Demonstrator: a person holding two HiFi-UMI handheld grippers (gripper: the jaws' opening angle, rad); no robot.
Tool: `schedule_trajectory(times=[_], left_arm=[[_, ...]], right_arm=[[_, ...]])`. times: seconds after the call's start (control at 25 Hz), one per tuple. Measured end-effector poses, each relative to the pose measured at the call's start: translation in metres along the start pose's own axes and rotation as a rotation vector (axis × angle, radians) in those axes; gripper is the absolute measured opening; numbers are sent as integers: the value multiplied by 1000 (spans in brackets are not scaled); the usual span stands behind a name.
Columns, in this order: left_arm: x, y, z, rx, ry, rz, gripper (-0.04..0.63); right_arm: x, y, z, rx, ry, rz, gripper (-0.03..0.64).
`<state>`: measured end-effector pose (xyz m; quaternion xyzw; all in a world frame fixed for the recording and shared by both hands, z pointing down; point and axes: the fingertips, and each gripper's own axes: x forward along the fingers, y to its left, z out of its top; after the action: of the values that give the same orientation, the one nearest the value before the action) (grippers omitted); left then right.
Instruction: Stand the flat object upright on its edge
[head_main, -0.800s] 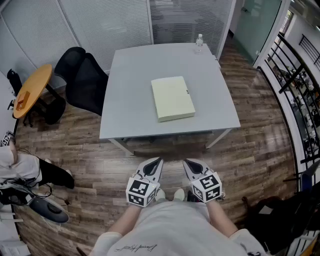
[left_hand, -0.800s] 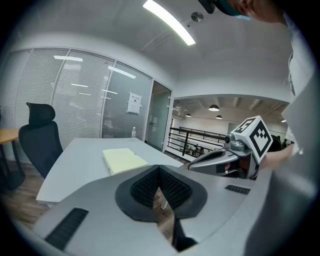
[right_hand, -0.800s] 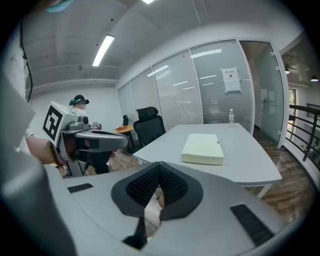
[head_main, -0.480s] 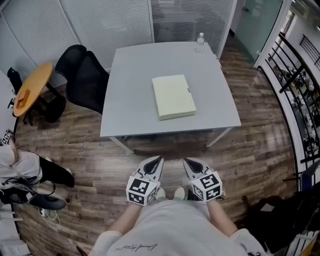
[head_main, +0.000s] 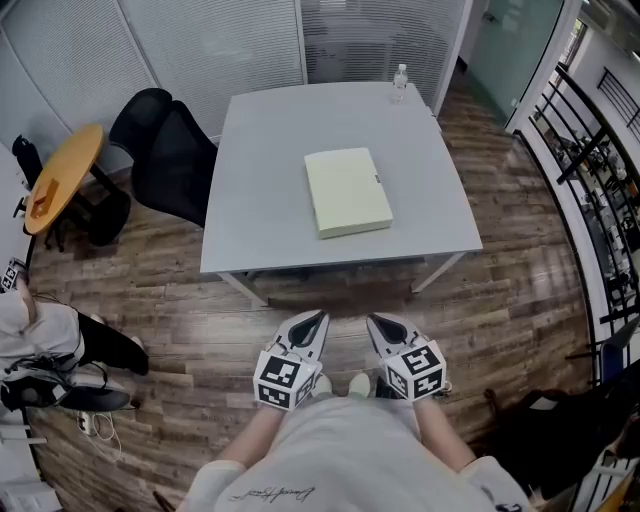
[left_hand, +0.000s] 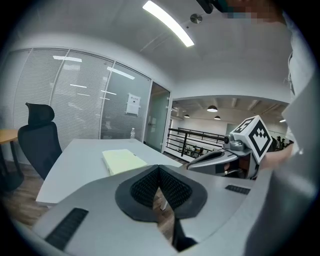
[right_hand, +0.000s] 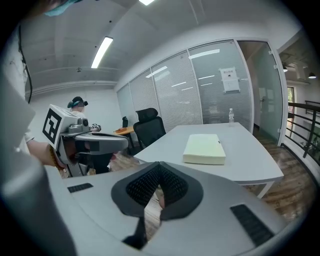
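Note:
A pale yellow book (head_main: 348, 192) lies flat in the middle of the grey table (head_main: 260, 230); it also shows as the book (left_hand: 122, 160) in the left gripper view and the book (right_hand: 204, 149) in the right gripper view. My left gripper (head_main: 315, 320) and right gripper (head_main: 375, 322) are held close to my body, above the floor, short of the table's near edge. Both are shut with nothing between their jaws. In the gripper views the left gripper (left_hand: 159, 170) and right gripper (right_hand: 158, 166) show their tips touching.
A small clear bottle (head_main: 399, 84) stands at the table's far right corner. A black office chair (head_main: 165, 150) sits left of the table, with a round orange side table (head_main: 62, 180) beyond it. A black railing (head_main: 600, 190) runs along the right. A person's legs (head_main: 60, 350) are at the left.

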<state>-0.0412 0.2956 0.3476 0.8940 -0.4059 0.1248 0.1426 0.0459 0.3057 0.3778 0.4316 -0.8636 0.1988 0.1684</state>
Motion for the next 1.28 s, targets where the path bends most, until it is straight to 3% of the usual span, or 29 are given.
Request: schedule_trajectory(times=[1.28], left_arm=[[-8,46,2,4,-23,-77,12]], right_arm=[[36,28,14,-31,-3,-38,25]])
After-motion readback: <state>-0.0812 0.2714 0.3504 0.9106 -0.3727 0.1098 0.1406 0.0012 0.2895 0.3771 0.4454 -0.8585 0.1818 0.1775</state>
